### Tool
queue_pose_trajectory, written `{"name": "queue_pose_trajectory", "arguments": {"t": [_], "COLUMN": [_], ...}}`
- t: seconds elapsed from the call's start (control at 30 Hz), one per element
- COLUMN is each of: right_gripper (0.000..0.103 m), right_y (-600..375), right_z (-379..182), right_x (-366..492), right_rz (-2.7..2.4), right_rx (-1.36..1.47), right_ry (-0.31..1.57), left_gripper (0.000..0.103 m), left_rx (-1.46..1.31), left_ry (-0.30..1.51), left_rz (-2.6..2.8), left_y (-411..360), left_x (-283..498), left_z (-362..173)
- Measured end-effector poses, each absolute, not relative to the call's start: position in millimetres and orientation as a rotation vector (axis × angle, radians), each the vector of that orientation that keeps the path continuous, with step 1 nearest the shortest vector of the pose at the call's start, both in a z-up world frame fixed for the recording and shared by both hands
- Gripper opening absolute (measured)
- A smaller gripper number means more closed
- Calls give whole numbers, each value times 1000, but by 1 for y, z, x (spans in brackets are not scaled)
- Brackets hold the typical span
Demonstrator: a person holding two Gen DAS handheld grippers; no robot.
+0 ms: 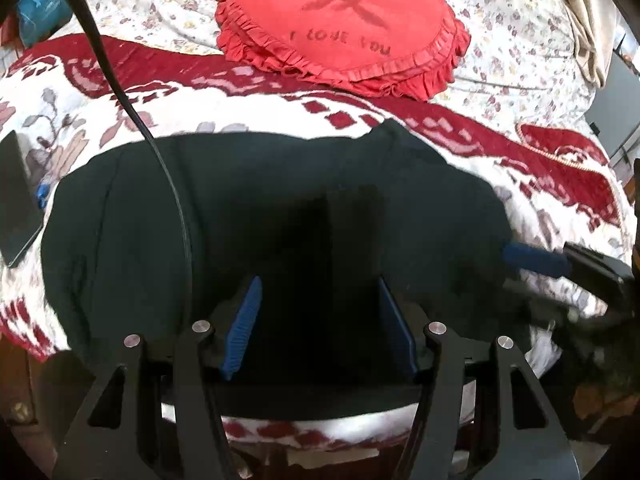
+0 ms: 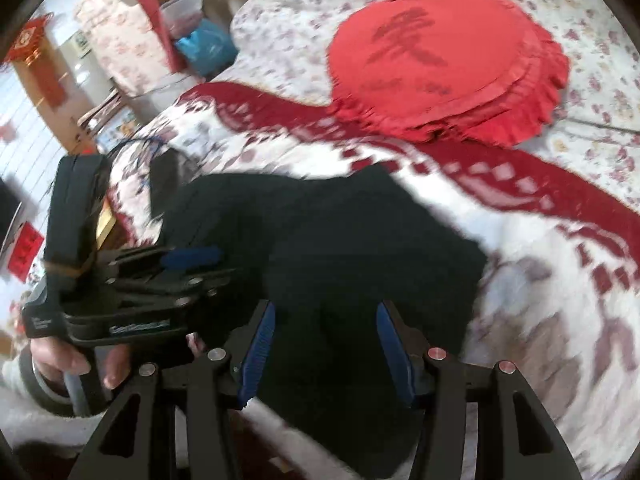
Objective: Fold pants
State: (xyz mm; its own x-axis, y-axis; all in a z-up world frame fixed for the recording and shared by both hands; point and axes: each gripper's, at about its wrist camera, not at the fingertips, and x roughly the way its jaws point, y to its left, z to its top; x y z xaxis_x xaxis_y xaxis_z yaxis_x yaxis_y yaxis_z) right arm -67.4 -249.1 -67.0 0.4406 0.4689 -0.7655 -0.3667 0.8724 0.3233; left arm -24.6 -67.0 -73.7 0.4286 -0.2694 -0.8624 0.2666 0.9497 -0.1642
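Note:
The black pants [image 1: 280,200] lie folded into a wide bundle on the red and white blanket [image 1: 80,120] of a bed. My left gripper [image 1: 320,328] is open just above their near edge, blue pads wide apart with dark cloth under them. From the right wrist view, the pants [image 2: 340,232] fill the middle. My right gripper [image 2: 326,356] is open over their near right part, nothing pinched. A blue finger [image 1: 536,262] of the right gripper shows at the pants' right edge. The left gripper [image 2: 200,266], held by a hand [image 2: 72,364], sits at the pants' left side.
A round red frilled cushion [image 1: 344,20] lies behind the pants on a flowered quilt [image 1: 520,40]. A flat black device [image 1: 16,200] rests left of the pants. A black cable [image 1: 120,92] crosses the left wrist view. Boxes and bags [image 2: 152,40] crowd the far left.

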Motion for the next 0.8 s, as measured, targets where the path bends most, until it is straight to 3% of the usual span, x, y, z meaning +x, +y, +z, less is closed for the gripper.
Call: {"name": "queue_pose_trajectory", "arguments": {"t": [0.17,0.53,0.8], "right_gripper": [52,52,56], "right_y": [-213,-195,-156], "right_z": [-92,-48,-78], "right_x": [-81,-55,-29], "right_rz": [474,526,508], "right_rx": [-119,-29,-111], "right_ry": [1023,956,1024], "left_gripper": [60,60,60], "left_rx": [-28,-39,-81], "left_ry": [1068,983,976], "left_rz": [-308,-221,-166], "left_y": [-56,-24,1], "left_x": [-28,-37,-39], "left_z": [-69,-41,-39]}}
